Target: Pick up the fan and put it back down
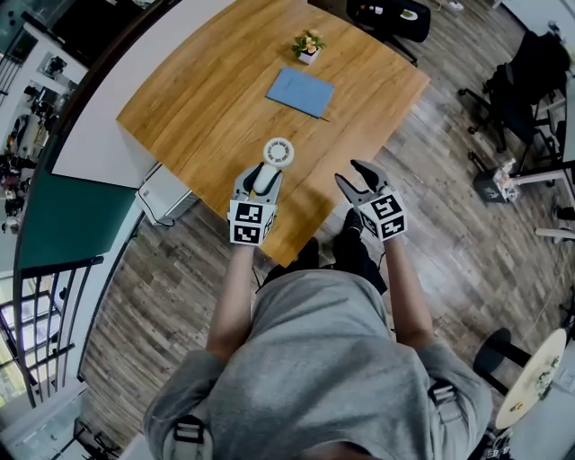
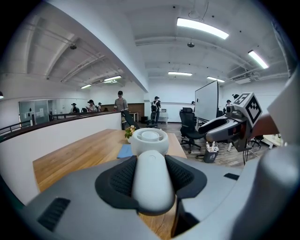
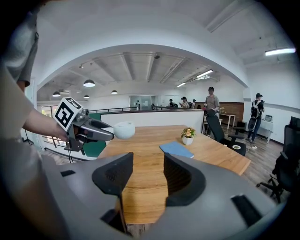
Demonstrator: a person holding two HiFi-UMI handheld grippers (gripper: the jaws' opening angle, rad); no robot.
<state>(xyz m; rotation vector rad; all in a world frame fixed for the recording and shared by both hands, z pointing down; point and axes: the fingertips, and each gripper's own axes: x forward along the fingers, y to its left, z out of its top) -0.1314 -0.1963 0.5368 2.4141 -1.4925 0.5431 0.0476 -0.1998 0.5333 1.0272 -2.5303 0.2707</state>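
Fan (image 1: 277, 154) is in my left gripper (image 1: 262, 172). Jaws pinch the white handle from both sides, pads flat against it, round head sticking out past the tips.

In the left gripper view the handle fills the gap between the pads (image 2: 123, 180). The head of the fan (image 2: 149, 140) sits just beyond, face tilted up.

The right gripper view gives it side-on: fan (image 3: 124, 130) at the end of the left gripper (image 3: 110, 136), up off the bench (image 3: 154, 187), not touching it. From the head view it's over the near part of the bench (image 1: 207, 99), close to the edge on my side.

Right gripper (image 1: 346, 171) is just beside the left one, near the bench's near corner. Jaws spread, nothing in them. Its own view shows only bare wood through the gap between the pads (image 3: 180, 176).

Rest of the bench: blue folder (image 1: 300, 92) lying flat mid-surface, well apart from the fan. Small potted plant (image 1: 307, 45) beyond it toward the far edge, near the folder but not touching.

Black office chair (image 1: 386, 18) past the far side. Wood-plank floor (image 1: 431, 225) all round.
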